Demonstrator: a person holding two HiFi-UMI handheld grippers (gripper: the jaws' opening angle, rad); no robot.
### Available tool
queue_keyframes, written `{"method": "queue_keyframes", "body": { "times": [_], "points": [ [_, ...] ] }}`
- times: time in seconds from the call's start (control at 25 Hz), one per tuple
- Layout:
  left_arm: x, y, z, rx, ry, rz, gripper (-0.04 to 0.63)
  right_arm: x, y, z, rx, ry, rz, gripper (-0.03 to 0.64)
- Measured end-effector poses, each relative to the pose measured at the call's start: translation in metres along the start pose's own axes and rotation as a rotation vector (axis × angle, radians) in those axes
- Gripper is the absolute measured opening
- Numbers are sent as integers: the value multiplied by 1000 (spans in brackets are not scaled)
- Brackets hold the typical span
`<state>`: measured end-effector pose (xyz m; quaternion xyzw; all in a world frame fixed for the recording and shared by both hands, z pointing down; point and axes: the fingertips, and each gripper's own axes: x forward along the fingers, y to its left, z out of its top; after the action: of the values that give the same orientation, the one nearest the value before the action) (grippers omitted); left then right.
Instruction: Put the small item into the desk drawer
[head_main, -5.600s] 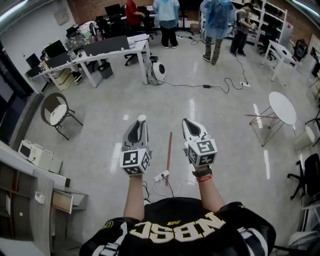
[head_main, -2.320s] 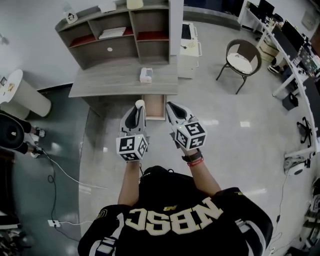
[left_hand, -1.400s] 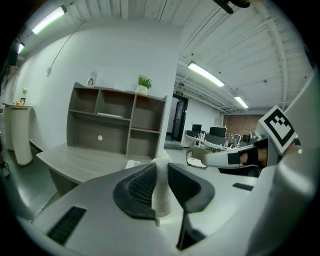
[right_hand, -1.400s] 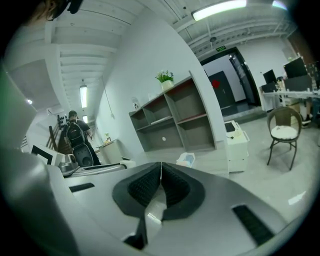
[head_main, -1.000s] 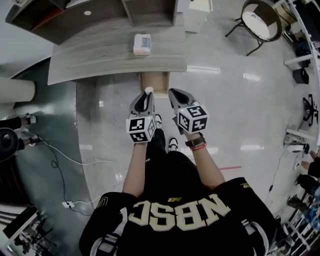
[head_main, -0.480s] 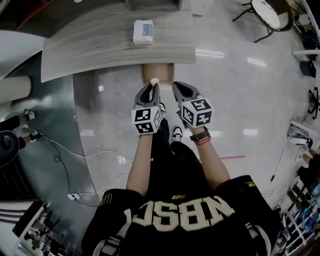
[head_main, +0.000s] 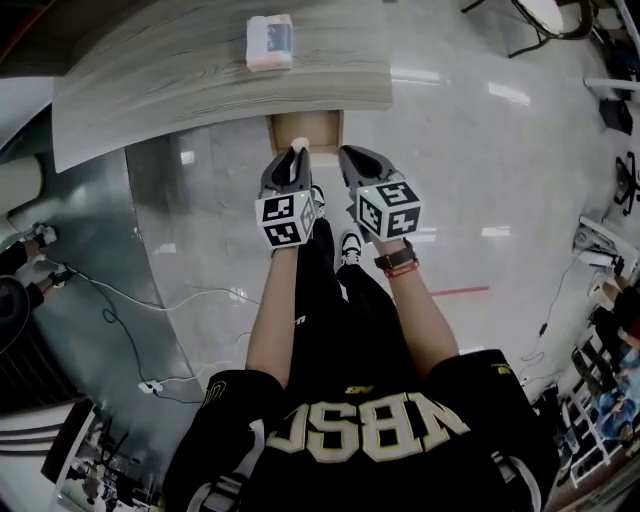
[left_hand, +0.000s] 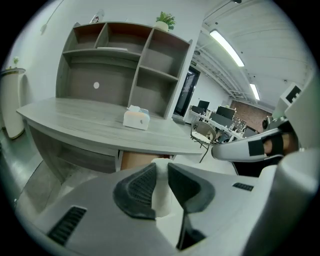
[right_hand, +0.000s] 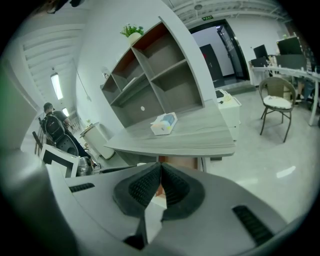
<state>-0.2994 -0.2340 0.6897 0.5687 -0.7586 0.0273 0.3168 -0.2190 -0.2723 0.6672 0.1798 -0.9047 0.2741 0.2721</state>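
Carrying is the step in hand: the left gripper (head_main: 297, 158) pinches the small white item (left_hand: 161, 187) between its pads, close before the drawer (head_main: 305, 131), which juts from under the front edge of the desk (head_main: 200, 85) and appears open, though only a brown strip shows. Next the item must go forward and down over that opening before the grip loosens. The right gripper (right_hand: 160, 172), jaws together and empty, hangs alongside; the tissue box (head_main: 270, 42) on the desk top stands clear of the path.

A grey wood-grain worktop (head_main: 180, 85) is carrying a single tissue box (head_main: 270, 42), lying flat. The glossy floor (head_main: 210, 230) below is bearing loose white cables (head_main: 150, 305).
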Motion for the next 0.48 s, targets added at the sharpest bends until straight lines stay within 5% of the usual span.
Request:
{"method": "queue_keyframes", "body": {
  "times": [0.48],
  "points": [
    [49,23,-55,8,95,-19,87,34,-7,-26,31,47,-5,10]
  ]
}}
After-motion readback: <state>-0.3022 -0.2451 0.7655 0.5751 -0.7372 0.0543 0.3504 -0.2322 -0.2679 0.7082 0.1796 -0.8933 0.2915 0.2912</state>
